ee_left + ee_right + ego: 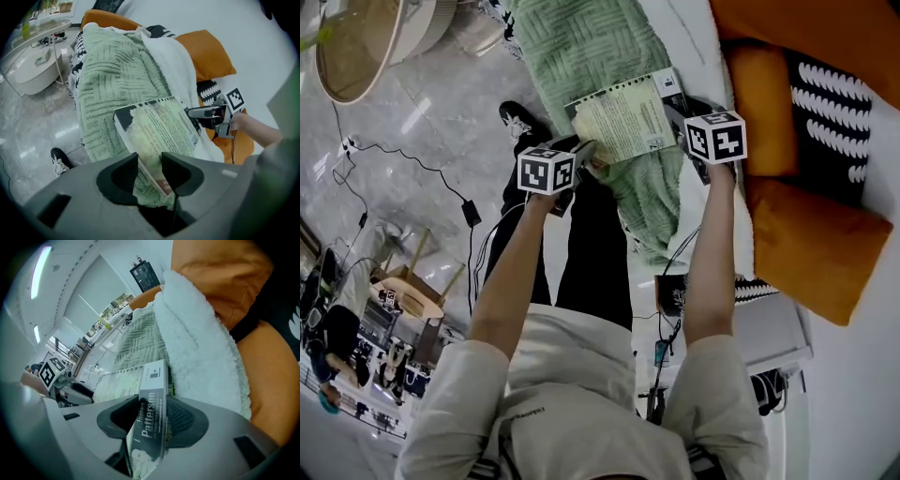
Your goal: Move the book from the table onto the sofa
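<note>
Both grippers hold the book (623, 117) just above the green blanket (581, 47) that covers the sofa. It is a thick paperback with a pale green cover and a dark spine. My left gripper (581, 155) is shut on its near left edge. In the left gripper view that edge of the book (161, 126) sits between the jaws of the left gripper (150, 161). My right gripper (680, 117) is shut on the spine end. In the right gripper view the book (122, 385) shows its printed spine clamped in the right gripper (152, 401). The book lies tilted, partly over the blanket (117, 70).
A white fleece throw (201, 348) lies beside the blanket. Orange cushions (816, 244) and a black-and-white patterned cushion (830, 103) stand at the sofa's right. A round white table (37, 65) stands on the marble floor to the left. Cables (469, 211) run across the floor.
</note>
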Demonstrator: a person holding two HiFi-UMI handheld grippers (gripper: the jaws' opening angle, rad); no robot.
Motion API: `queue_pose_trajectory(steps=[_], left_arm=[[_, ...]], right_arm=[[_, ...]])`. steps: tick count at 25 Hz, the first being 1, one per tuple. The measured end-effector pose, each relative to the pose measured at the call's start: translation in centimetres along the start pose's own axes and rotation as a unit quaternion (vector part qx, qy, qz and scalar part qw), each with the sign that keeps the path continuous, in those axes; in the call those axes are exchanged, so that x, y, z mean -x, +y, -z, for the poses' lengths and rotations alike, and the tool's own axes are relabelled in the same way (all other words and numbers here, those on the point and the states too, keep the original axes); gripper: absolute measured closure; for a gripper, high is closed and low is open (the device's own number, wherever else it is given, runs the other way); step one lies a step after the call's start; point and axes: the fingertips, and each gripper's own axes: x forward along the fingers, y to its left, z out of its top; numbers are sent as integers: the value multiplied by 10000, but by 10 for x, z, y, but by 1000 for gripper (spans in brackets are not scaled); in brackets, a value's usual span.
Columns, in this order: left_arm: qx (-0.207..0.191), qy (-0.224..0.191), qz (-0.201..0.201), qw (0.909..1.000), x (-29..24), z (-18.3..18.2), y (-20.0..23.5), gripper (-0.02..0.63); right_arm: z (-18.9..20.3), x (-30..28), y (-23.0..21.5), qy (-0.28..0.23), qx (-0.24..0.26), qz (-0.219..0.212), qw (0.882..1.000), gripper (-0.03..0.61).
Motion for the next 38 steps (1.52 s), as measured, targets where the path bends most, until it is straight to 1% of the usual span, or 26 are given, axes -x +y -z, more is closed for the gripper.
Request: queue_pose_trajectory(steps=[4, 6, 8, 9, 11, 13, 14, 16, 18, 19, 20, 22, 23, 25, 27, 29, 30, 31, 32, 33, 36, 38], left_arm=[[75, -77, 86, 9999, -2, 2, 0, 451], [-11, -181, 61, 9998, 1, 0, 3, 451], [-229, -222, -1, 9995, 5, -1, 3, 451], [-366, -193, -9, 9991, 6, 0, 1, 451], [-665, -106, 18, 9977, 8, 1, -2, 453], [-979, -77, 15, 9952, 13, 1, -2, 477], [-1102, -89, 7, 9939, 18, 2, 0, 479], [-1290, -119, 26, 9916, 29, 1, 4, 480], [-1618, -101, 128, 9867, 36, -1, 6, 485], [-1916, -57, 203, 9812, 39, -1, 4, 486], [-2313, 5, 276, 9725, 42, 0, 0, 486], [-3154, 69, 407, 9481, 55, 2, -10, 486], [-3465, 41, 464, 9369, 64, 3, -13, 486], [-3864, -103, 539, 9207, 86, 2, -17, 486], [-4230, -247, 576, 9040, 111, 3, -17, 489], [-4694, -316, 593, 8804, 134, 6, -16, 495], [-4896, -325, 606, 8692, 146, 10, -16, 497], [-5040, -325, 621, 8609, 159, 15, -15, 500], [-5114, -332, 643, 8563, 172, 22, -15, 502], [-5127, -366, 675, 8551, 186, 28, -16, 505], [-5027, -652, 820, 8581, 226, 31, -29, 542], [-4965, -834, 912, 8592, 254, 31, -39, 551]], right_arm=[[1, 6, 1, -255, -28, 289, 9993, 407], [-2, 5, 1, -472, -192, 341, 9981, 407], [-2, 7, -1, -671, -393, 420, 9961, 407], [0, 11, -3, -734, -450, 529, 9949, 407], [6, 24, -8, -884, -518, 900, 9906, 405], [9, 39, -10, -1178, -652, 1326, 9820, 397], [9, 46, -8, -1353, -746, 1491, 9767, 396], [10, 53, 1, -1643, -915, 1717, 9670, 396], [12, 56, 17, -1796, -984, 1891, 9604, 396], [15, 58, 27, -1840, -993, 1979, 9577, 396], [20, 60, 37, -1881, -1003, 2061, 9550, 396], [28, 63, 62, -1954, -1043, 2179, 9505, 396], [32, 63, 76, -1988, -1070, 2225, 9484, 396], [37, 65, 106, -2088, -1152, 2342, 9425, 396], [41, 67, 136, -2259, -1302, 2520, 9319, 396], [43, 70, 165, -2429, -1468, 2679, 9207, 397], [44, 72, 181, -2487, -1524, 2721, 9170, 397], [45, 74, 199, -2527, -1554, 2741, 9148, 397], [47, 78, 218, -2564, -1565, 2749, 9133, 397], [49, 83, 237, -2619, -1566, 2759, 9115, 397], [46, 111, 280, -2930, -1565, 2878, 8983, 403], [44, 131, 305, -3085, -1585, 2981, 8893, 411]])
